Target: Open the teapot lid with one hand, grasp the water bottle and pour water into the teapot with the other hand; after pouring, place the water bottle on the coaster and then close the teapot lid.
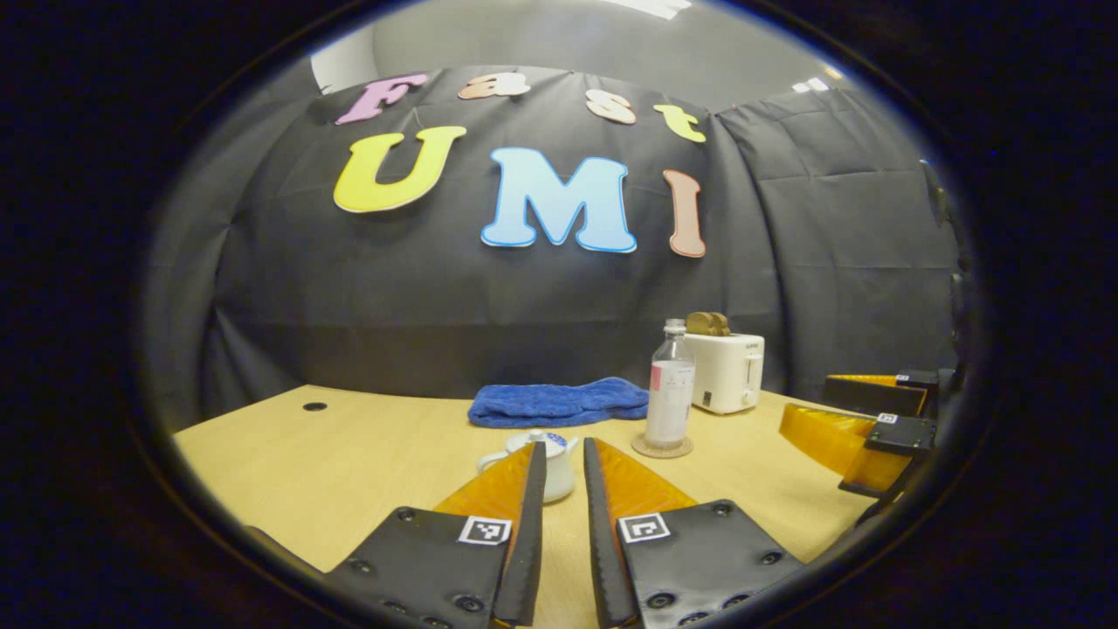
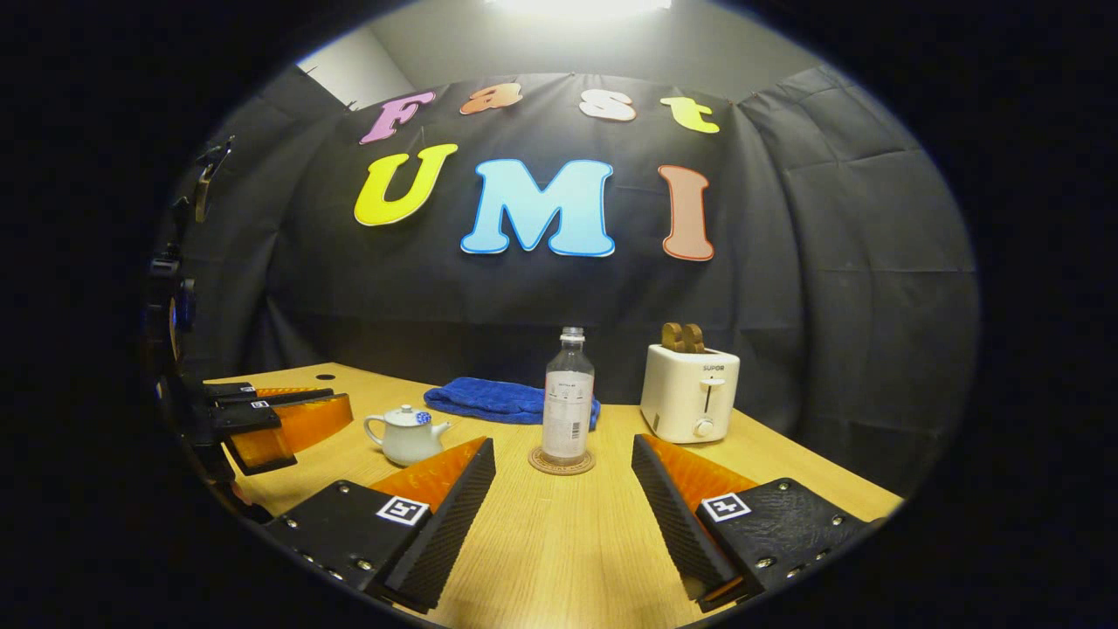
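In the left gripper view, the left gripper [image 1: 564, 447] sits nearest, its jaws drawn close together with a narrow slit between them, gripping nothing. Just past their tips stands the small white ceramic teapot [image 1: 555, 463] with a blue-patterned lid still on; the left finger hides much of its body. To the right, the clear plastic water bottle [image 1: 670, 393] stands upright on the round cork coaster [image 1: 661, 447]. At the right edge the right gripper [image 1: 860, 419] is partly cut off.

In the right gripper view, the right gripper [image 2: 563, 450] has its jaws wide apart and empty, above the light wooden counter [image 2: 559, 542]. Between and beyond them the bottle [image 2: 568, 402] rests on the coaster [image 2: 562, 462], with the teapot [image 2: 406, 434] to its left, apart from it. The left gripper [image 2: 279, 419] shows at the left edge, partly in shadow.

Farther back lie a folded blue towel [image 2: 493, 397] and, to the right, a white toaster [image 2: 690, 393] with brown slices in its slots.
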Available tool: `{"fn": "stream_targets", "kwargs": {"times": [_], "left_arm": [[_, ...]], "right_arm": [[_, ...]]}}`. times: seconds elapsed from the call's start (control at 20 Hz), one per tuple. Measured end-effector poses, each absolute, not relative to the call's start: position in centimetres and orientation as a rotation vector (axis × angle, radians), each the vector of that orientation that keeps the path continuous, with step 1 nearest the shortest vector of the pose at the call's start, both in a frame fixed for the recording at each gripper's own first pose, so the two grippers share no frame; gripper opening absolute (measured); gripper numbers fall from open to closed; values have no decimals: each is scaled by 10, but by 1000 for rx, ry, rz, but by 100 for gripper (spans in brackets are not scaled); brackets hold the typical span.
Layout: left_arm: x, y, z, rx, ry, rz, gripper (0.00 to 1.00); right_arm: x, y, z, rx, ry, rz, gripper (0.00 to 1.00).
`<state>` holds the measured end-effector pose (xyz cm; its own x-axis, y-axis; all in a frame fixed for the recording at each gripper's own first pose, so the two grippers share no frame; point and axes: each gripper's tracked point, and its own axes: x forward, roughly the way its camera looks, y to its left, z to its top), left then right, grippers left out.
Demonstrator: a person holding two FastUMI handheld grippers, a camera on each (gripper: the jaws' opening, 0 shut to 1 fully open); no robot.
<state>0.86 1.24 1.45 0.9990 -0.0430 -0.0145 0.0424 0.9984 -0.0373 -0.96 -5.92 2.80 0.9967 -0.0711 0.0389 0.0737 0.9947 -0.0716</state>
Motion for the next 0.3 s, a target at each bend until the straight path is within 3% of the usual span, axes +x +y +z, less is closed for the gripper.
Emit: {"fn": "stream_targets", "kwargs": {"times": [0.15, 0.3], "left_arm": [[-12, 12, 13, -64, 27, -34, 26], [-31, 9, 13, -50, 25, -18, 25]], "right_arm": [[-27, -58, 40, -91, -33, -80, 98], [-48, -51, 40, -99, -33, -60, 98]]}}
